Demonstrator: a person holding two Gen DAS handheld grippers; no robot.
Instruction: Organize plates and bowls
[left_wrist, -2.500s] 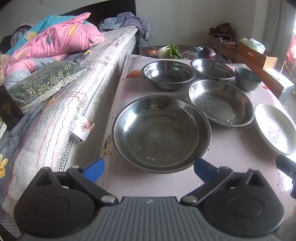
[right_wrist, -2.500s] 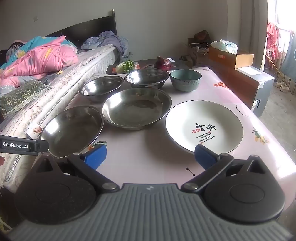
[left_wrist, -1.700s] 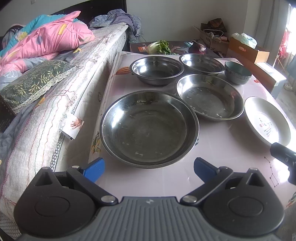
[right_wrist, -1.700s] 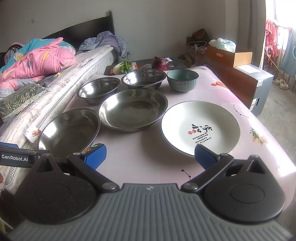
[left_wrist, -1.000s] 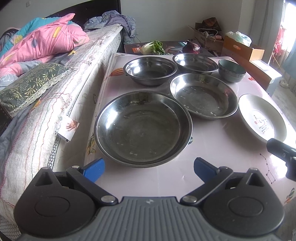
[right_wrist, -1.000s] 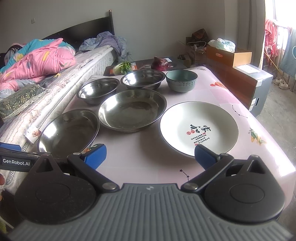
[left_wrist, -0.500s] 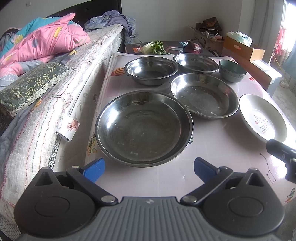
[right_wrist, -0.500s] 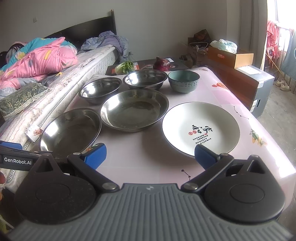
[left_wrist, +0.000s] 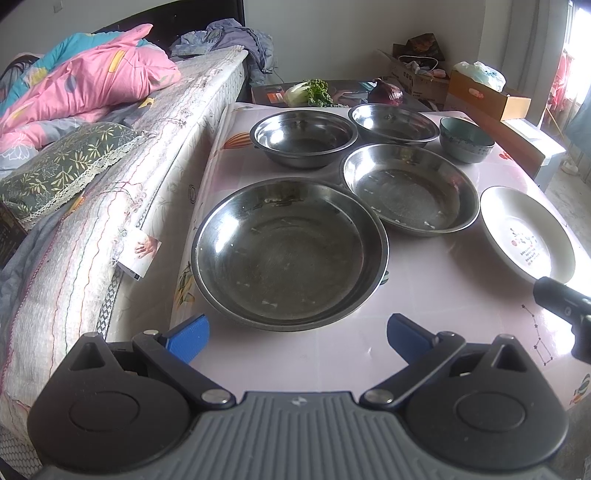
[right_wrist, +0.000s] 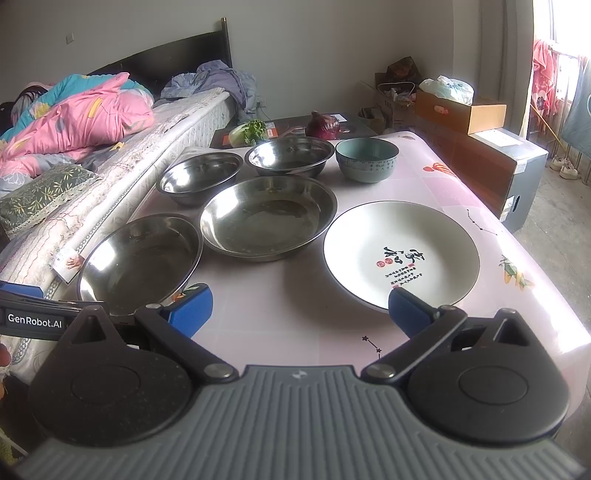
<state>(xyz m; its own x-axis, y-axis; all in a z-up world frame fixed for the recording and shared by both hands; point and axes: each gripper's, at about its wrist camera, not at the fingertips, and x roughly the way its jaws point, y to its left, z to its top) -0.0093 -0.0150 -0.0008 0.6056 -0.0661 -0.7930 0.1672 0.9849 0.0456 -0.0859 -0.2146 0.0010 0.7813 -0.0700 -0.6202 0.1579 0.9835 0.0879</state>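
Both grippers are spread wide with nothing in them. The left gripper (left_wrist: 297, 334) has the biggest steel pan (left_wrist: 290, 253) right ahead of its fingertips; the right gripper (right_wrist: 301, 308) has the white plate (right_wrist: 400, 254) just ahead at its right finger. Further out sit another steel pan (right_wrist: 267, 218), two steel bowls (right_wrist: 201, 179) and a teal bowl (right_wrist: 367, 158).

A cluttered bedroom corner beside a pink-clothed table (right_wrist: 436, 184).

A bed (left_wrist: 155, 147) runs along the table's left edge, piled with a pink quilt (left_wrist: 92, 85), a green leaf-print pillow (left_wrist: 62, 166) and crumpled grey clothes (right_wrist: 218, 85) by the dark headboard (right_wrist: 166, 62). A leafy green vegetable (right_wrist: 249, 132) and a red cabbage (right_wrist: 322, 126) sit on a dark surface beyond the table's far end. Cardboard boxes (right_wrist: 461, 107) stand to the right, one topped with a plastic bag (right_wrist: 448, 88). Shoes (right_wrist: 563, 166) lie on the floor.
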